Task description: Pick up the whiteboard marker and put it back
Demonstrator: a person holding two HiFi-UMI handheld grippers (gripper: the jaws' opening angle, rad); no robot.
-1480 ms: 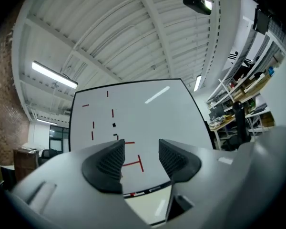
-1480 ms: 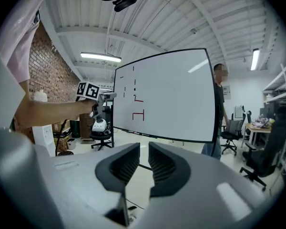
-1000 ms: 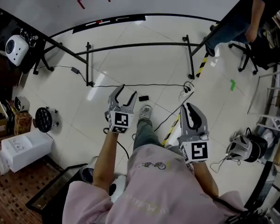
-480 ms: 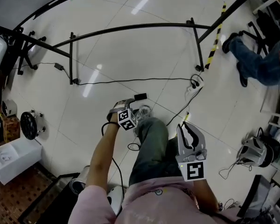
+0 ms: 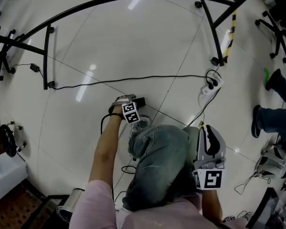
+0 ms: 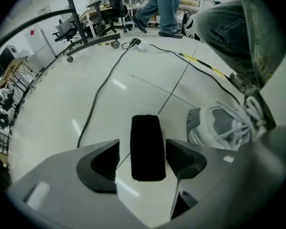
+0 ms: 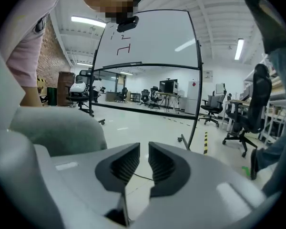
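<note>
The left gripper (image 6: 142, 157) points steeply down at the floor. Its jaws have just been opening and now stand wide, holding nothing. Between them, clear of both pads, lies a black oblong I take for the marker (image 6: 146, 146), though it looks broad for one. It lies just left of the shoe (image 6: 219, 125), its long axis running along the gap, so the pads face its long sides. The right gripper (image 7: 143, 165) is shut, empty, and farther off. Only its view shows the whiteboard (image 7: 148, 37); only the left gripper view shows the straddle.
</note>
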